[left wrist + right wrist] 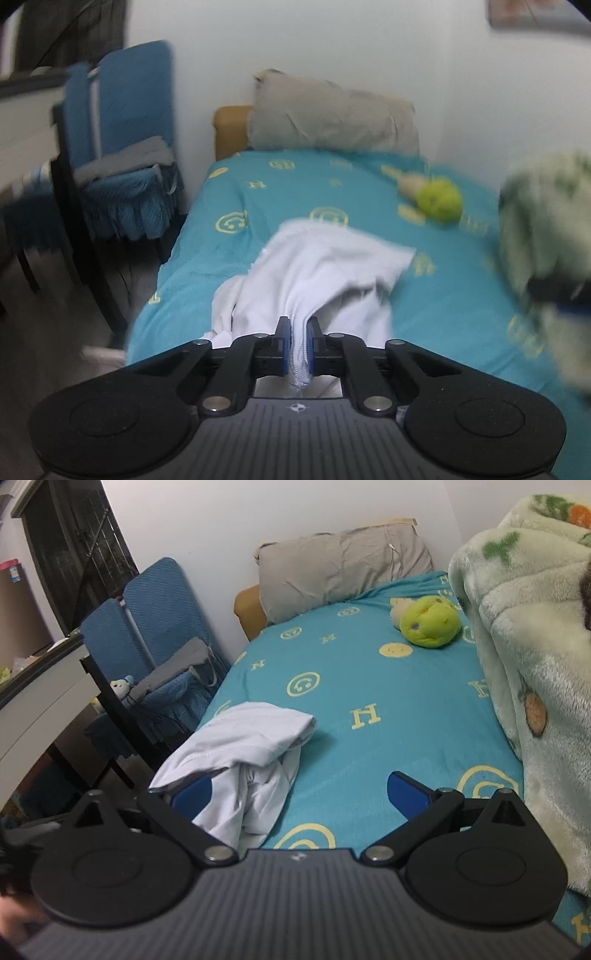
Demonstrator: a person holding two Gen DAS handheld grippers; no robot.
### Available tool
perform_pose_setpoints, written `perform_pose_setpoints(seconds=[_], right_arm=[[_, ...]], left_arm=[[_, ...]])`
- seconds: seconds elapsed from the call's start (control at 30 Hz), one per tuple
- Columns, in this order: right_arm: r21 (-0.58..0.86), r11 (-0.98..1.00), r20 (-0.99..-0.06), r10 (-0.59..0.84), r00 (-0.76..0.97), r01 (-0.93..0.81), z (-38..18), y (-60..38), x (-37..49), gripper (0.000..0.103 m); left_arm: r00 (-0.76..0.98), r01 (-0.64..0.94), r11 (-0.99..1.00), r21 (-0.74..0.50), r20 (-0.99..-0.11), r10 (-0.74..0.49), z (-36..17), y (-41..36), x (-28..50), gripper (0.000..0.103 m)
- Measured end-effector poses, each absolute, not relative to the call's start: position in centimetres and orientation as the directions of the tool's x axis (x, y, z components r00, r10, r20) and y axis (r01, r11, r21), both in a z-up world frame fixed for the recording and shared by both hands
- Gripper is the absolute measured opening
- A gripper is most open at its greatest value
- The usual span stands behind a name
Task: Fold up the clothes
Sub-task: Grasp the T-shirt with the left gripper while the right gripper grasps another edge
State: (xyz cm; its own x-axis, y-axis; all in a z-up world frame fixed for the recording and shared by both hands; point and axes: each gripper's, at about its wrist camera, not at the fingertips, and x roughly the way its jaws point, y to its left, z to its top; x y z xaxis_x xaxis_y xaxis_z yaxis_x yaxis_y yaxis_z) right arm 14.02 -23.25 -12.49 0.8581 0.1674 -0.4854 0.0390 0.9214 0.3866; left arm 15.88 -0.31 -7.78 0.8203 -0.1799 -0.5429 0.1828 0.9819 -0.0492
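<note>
Left wrist view looks down along the left gripper (299,345), whose blue pads are pinched together on a stitched edge of the white garment (325,273); a fold of that cloth is squeezed between them and hangs a little below. From the grip the garment rises in a ridge and spreads forward over the bed sheet (332,184), a turquoise one printed with yellow smiley faces and letters. This view is blurred, so finer details of the cloth are hard to make out.

From the right wrist camera, the right gripper (299,794) stands with its fingers spread wide and nothing between them but bare sheet. Its left finger (192,797) sits over the rumpled near end of the white garment (255,746); I cannot tell whether it touches the cloth. The garment lies in a loose heap at the near left edge of the bed sheet (369,686), partly drooping toward the bedside.

Farther up the bed a green plush toy (428,622) rests on the sheet, well apart from the garment. A grey pillow (343,568) leans against the wall at the head of the bed. A pale fleece blanket (532,646) with green and orange patterns is piled along the right side. Beside the bed on the left stands a blue chair (147,616) with grey cloth draped on its seat.
</note>
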Motion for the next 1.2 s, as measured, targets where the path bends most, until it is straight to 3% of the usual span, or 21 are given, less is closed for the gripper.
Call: perform_pose_setpoints(seconds=[0.53, 0.73, 0.9, 0.97, 1.03, 1.07, 1.1, 1.2], right_arm=[[0.36, 0.925, -0.37, 0.26, 0.892, -0.12, -10.3, -18.4, 10.0, 0.103], [0.391, 0.897, -0.344, 0.351, 0.871, -0.207, -10.0, -16.4, 9.9, 0.103], [0.309, 0.938, -0.479, 0.298, 0.826, -0.159, -12.2, -15.0, 12.3, 0.102], [0.313, 0.941, -0.548, 0.29, 0.784, -0.13, -14.0, -15.3, 13.5, 0.094], [0.315, 0.942, -0.582, 0.286, 0.761, -0.112, -15.1, -15.8, 14.3, 0.056], [0.307, 0.946, -0.596, 0.275, 0.755, -0.103, -15.3, -16.0, 14.6, 0.047], [0.297, 0.95, -0.608, 0.265, 0.748, -0.095, -15.4, -16.2, 14.8, 0.032], [0.304, 0.95, -0.588, 0.245, 0.771, -0.07, -14.0, -17.3, 13.7, 0.02]], left_arm=[[0.852, 0.478, 0.867, -0.137, -0.169, -0.496, 2.0, 0.6, 2.5, 0.005], [0.818, 0.534, 0.826, -0.179, -0.136, -0.559, 1.8, 0.6, 0.5, 0.005], [0.821, 0.516, 0.823, -0.238, -0.135, -0.554, 1.2, 1.6, 1.4, 0.005], [0.831, 0.494, 0.832, -0.25, -0.144, -0.537, 1.0, 2.1, 2.1, 0.005], [0.84, 0.472, 0.841, -0.263, -0.154, -0.52, 0.8, 2.7, 2.8, 0.005], [0.847, 0.456, 0.851, -0.259, -0.167, -0.505, 0.6, 2.8, 3.2, 0.005], [0.855, 0.435, 0.866, -0.245, -0.19, -0.483, 0.3, 2.9, 3.8, 0.005], [0.866, 0.377, 0.9, -0.22, -0.26, -0.426, -0.7, 3.1, 5.7, 0.005]])
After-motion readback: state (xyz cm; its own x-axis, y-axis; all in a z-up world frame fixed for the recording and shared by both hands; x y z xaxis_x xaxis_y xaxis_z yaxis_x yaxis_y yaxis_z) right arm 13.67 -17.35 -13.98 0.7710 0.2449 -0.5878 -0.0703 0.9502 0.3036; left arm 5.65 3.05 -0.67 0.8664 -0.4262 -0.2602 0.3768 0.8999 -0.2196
